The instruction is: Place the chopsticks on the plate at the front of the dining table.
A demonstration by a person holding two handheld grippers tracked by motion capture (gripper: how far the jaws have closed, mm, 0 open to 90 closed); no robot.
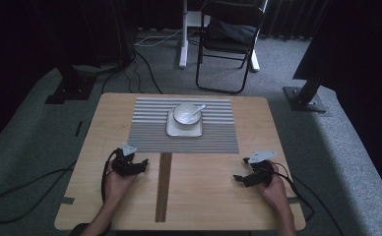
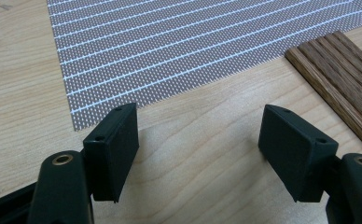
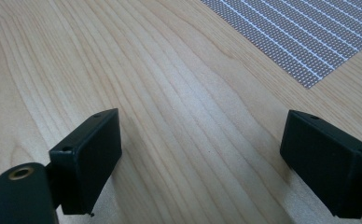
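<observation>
Both tongs point(image 1: 141, 165) point(image 1: 240, 178) agape on table point(image 1: 204, 196) — bowl point(image 1: 186, 114) well beyond, on placemat point(image 1: 149, 137).

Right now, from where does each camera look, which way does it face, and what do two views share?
High view: above the person's side, facing forward and down on the table; forearms, left gripper, right gripper.
Left gripper view: low over the table, along its open jaws, facing the mat and dark strip.
Right gripper view: low, along its open jaws, facing bare wood.
Shared: both gripper views show the mat.

Dim high view, sharp bright close-ups
</observation>
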